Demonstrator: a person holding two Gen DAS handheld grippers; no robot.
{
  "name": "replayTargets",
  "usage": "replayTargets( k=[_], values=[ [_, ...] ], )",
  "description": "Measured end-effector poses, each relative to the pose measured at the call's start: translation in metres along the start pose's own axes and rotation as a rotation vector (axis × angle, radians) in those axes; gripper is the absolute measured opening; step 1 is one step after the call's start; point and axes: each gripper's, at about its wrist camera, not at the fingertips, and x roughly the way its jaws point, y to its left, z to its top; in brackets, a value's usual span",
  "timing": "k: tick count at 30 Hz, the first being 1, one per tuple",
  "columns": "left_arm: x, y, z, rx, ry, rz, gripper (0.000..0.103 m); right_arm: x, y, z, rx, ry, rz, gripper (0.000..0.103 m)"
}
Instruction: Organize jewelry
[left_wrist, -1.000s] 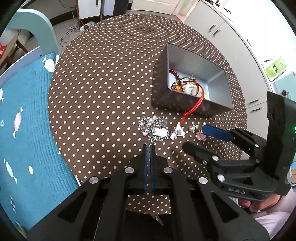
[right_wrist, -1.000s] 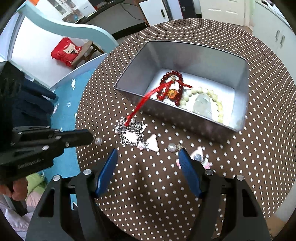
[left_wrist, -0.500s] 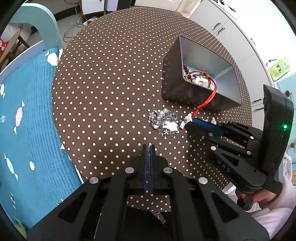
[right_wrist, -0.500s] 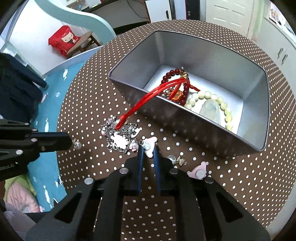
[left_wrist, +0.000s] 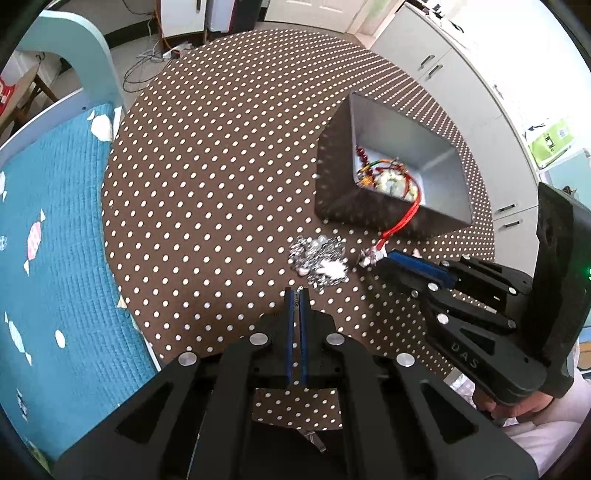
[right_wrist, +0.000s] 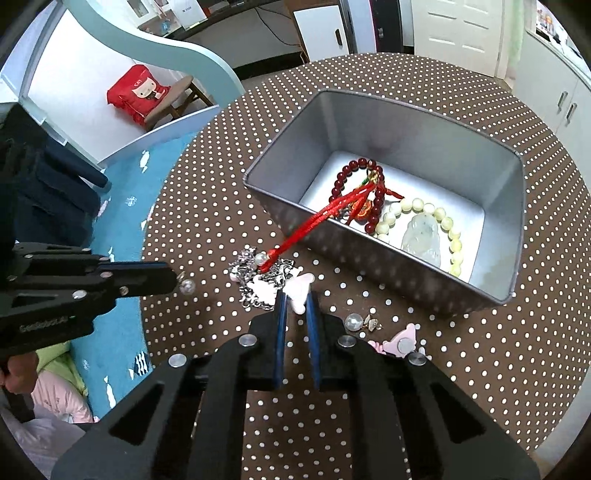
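Observation:
A silver tin (right_wrist: 388, 122) holds a red bead bracelet (right_wrist: 347, 177), a cream bead bracelet (right_wrist: 448, 229) and a pale pendant. A red cord (right_wrist: 314, 221) trails over its wall onto a silver chain pile (right_wrist: 251, 264). My right gripper (right_wrist: 295, 297) is shut on a pale pink charm (right_wrist: 300, 285) beside that pile. In the left wrist view, the right gripper (left_wrist: 382, 258) sits right of the chain pile (left_wrist: 319, 258), below the tin (left_wrist: 332, 177). My left gripper (left_wrist: 295, 291) is shut; the right wrist view shows a small clear bead (right_wrist: 186, 286) at its tip (right_wrist: 171, 282).
The round table (left_wrist: 221, 166) has a brown polka-dot cloth. A clear bead (right_wrist: 352, 321), a small gold piece (right_wrist: 373, 323) and a pink bear-shaped piece (right_wrist: 400, 341) lie near the tin's front. A teal mattress (left_wrist: 48, 240) borders the left; white cabinets (left_wrist: 461, 74) stand right.
The right gripper closed from wide open onto the pale pink charm and moved in toward the chain pile. The left gripper stayed shut with the bead at its tip.

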Motion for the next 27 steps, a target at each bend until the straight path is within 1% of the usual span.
replayTargets(
  k=[6,14,27],
  values=[
    [-0.006,-0.017,0.011,0.048,-0.038,-0.049,0.002,-0.022,0.0,0.0,0.019,-0.046,-0.009,0.01],
    [-0.009,-0.052,0.04,0.125,-0.084,-0.096,0.002,-0.048,-0.021,0.001,0.079,-0.117,-0.04,0.01],
    [0.003,-0.09,0.091,0.17,-0.107,-0.108,0.002,-0.059,-0.043,0.018,0.107,-0.156,-0.054,0.008]
  ],
)
